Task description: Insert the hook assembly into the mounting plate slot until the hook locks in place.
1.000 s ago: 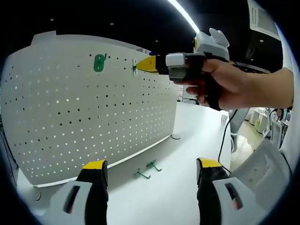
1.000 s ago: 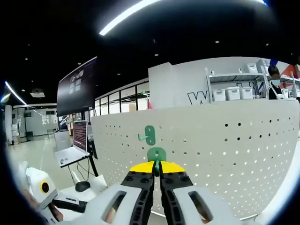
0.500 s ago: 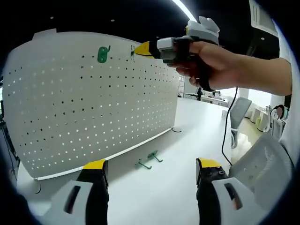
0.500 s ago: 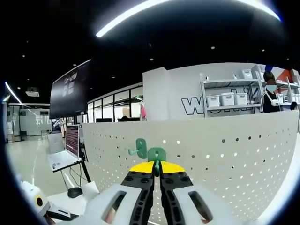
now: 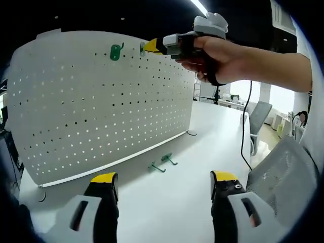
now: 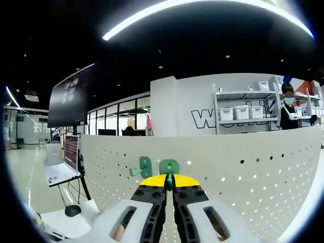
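The white perforated mounting plate (image 5: 91,111) stands upright on the white table. One green hook (image 5: 116,51) hangs in it near the top edge. My right gripper (image 5: 145,47), held by a hand, is at the plate's top, shut on a second green hook (image 6: 168,166) pressed toward the plate (image 6: 243,177). In the right gripper view the mounted hook (image 6: 143,165) sits just left of the held one, at about the same height, and the gripper (image 6: 169,178) has its yellow tips together. My left gripper (image 5: 164,179) hovers low over the table, open and empty.
Two spare green hooks (image 5: 162,163) lie on the table (image 5: 202,131) by the plate's foot. A black cable (image 5: 244,142) and a grey chair (image 5: 276,172) are to the right. Beyond the plate are a laptop (image 6: 58,169), a dark screen (image 6: 71,96), shelves (image 6: 243,109) and a person (image 6: 289,109).
The right gripper has carried its hook up the plate to the top row, level with the mounted hook. The left gripper has stayed open, its view tilting slightly.
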